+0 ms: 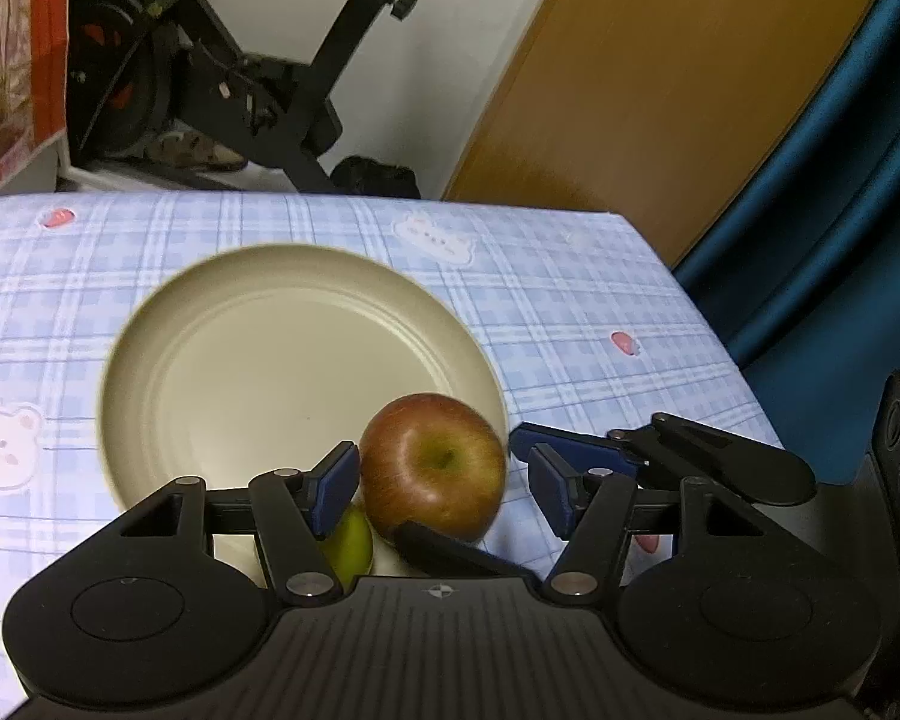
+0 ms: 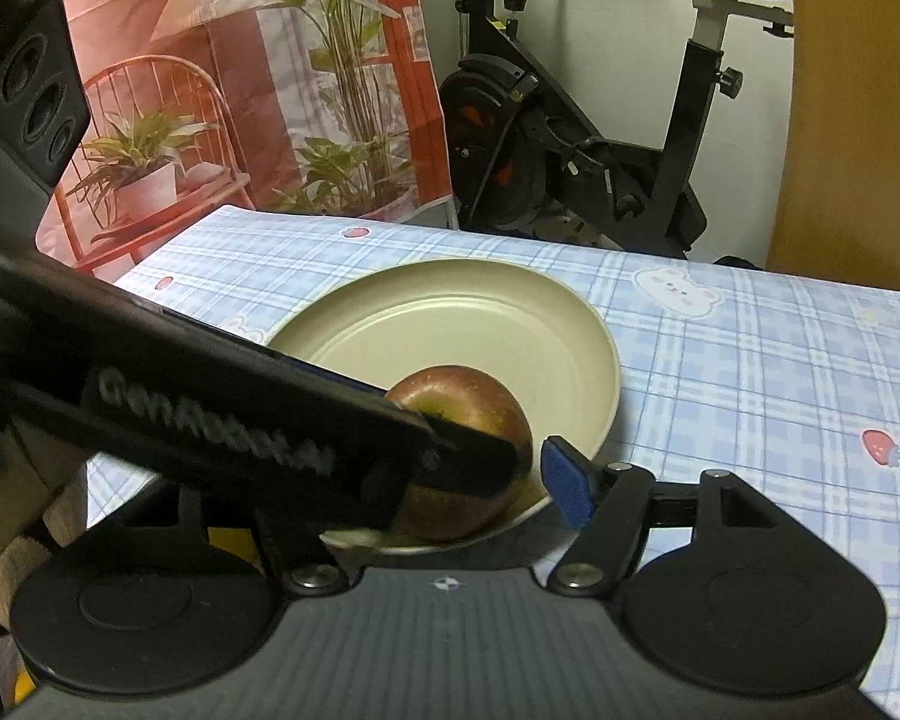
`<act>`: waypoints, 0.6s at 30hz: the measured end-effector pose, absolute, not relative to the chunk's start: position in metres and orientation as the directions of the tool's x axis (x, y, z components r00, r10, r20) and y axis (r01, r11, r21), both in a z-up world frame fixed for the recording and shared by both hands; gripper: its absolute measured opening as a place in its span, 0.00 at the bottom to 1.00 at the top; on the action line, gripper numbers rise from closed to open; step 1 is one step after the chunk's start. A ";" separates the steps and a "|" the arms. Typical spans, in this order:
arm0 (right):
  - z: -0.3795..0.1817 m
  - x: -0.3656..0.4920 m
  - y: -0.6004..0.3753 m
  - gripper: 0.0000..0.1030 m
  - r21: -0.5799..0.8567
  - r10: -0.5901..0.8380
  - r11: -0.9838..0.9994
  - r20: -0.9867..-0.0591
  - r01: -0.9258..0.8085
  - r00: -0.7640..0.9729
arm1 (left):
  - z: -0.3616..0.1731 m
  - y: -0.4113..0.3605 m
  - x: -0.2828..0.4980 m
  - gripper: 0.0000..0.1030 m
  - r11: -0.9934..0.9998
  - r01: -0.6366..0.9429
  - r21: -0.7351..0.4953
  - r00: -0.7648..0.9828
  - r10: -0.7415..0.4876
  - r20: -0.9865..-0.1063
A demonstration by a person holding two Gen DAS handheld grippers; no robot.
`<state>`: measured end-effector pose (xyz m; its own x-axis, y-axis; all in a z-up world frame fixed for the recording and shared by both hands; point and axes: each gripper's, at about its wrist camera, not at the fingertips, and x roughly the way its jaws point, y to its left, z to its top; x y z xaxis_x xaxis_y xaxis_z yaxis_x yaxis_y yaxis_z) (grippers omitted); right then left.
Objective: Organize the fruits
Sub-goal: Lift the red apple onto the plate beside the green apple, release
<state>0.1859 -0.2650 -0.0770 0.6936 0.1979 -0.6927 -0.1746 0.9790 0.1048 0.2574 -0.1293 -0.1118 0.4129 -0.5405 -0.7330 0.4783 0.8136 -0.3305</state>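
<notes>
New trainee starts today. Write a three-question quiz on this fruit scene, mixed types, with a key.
1. True or false: the red apple sits at the far rim of the cream plate.
2. The tablecloth print shows: A cats, B bears and strawberries, C stars.
3. What colour is the half-hidden fruit beside the apple?
Key: 1 false, it is at the near rim; 2 B; 3 yellow-green.

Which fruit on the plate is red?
The apple, big and round, sitting at the plate's near edge. The other fruit beside it is yellow-green and mostly hidden behind the left gripper.
</notes>
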 end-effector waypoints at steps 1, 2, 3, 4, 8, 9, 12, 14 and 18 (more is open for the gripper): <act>-0.076 0.184 -0.266 0.71 0.103 0.195 0.980 -0.691 -0.172 0.696 | -0.108 -0.127 0.254 0.63 0.812 0.484 -0.326 0.421 -0.542 -0.727; -0.073 0.180 -0.267 0.71 0.104 0.194 0.980 -0.687 -0.169 0.700 | -0.105 -0.126 0.250 0.63 0.811 0.489 -0.321 0.429 -0.544 -0.721; -0.071 0.178 -0.268 0.71 0.106 0.193 0.980 -0.683 -0.166 0.704 | -0.101 -0.123 0.245 0.63 0.810 0.494 -0.316 0.438 -0.546 -0.714; -0.069 0.174 -0.268 0.71 0.109 0.193 0.981 -0.680 -0.164 0.707 | -0.097 -0.121 0.241 0.63 0.810 0.498 -0.310 0.447 -0.546 -0.709; -0.056 0.157 -0.266 0.71 0.112 0.190 0.982 -0.658 -0.155 0.728 | -0.085 -0.112 0.225 0.63 0.821 0.497 -0.280 0.490 -0.532 -0.691; -0.053 0.153 -0.265 0.71 0.112 0.189 0.982 -0.652 -0.154 0.735 | -0.082 -0.110 0.221 0.63 0.826 0.493 -0.275 0.498 -0.527 -0.689; -0.045 0.140 -0.262 0.71 0.116 0.190 0.982 -0.629 -0.150 0.754 | -0.073 -0.101 0.207 0.63 0.844 0.472 -0.255 0.528 -0.502 -0.685; -0.040 0.132 -0.259 0.71 0.122 0.188 0.982 -0.613 -0.144 0.767 | -0.067 -0.098 0.198 0.63 0.858 0.459 -0.232 0.554 -0.480 -0.680; -0.034 0.113 -0.254 0.71 0.130 0.178 0.984 -0.582 -0.125 0.793 | -0.058 -0.090 0.177 0.63 0.874 0.452 -0.176 0.608 -0.447 -0.656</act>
